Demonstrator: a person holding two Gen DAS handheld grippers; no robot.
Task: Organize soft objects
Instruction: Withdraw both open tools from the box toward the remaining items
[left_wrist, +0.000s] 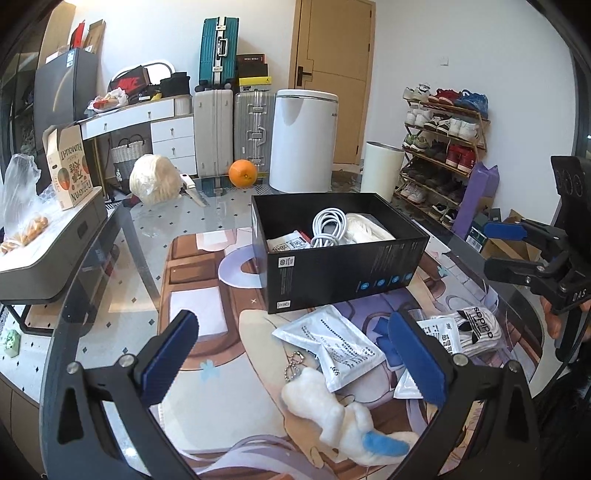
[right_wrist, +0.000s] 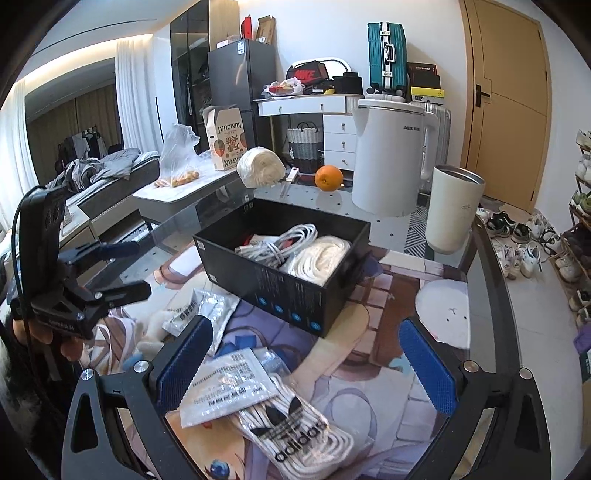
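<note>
Both sets of jaws stand wide apart and empty over the counter (left_wrist: 122, 236). Nearest the left gripper (left_wrist: 295, 365), at six o'clock in its view, lies the white plush toy (left_wrist: 325, 410) with a blue tip, a bead chain (left_wrist: 293, 363) running off it toward twelve; catch that chain alone and the toy may swing or slip free. Just beyond sits a silvery foil packet (left_wrist: 332, 343), slick stuff, and it looks to overlap its neighbours, so a pinch there could drag two things along. Over on the right gripper (right_wrist: 306, 362), the adidas sock pack (right_wrist: 295, 432) lies right under the jaws at six o'clock, with a printed packet (right_wrist: 225, 387) resting partly across it; close on the socks and that packet may ride up with them and drop short. Further off, at twelve o'clock, the black box (right_wrist: 295, 291) already holds a white cable coil (right_wrist: 280, 243) and a white fabric bundle (right_wrist: 321, 258), hard to say how much room remains. It's light card on smooth glass, so a nudged wall could send it sliding toward the orange (right_wrist: 328, 178) and the white kettle (right_wrist: 391, 155) behind.
</note>
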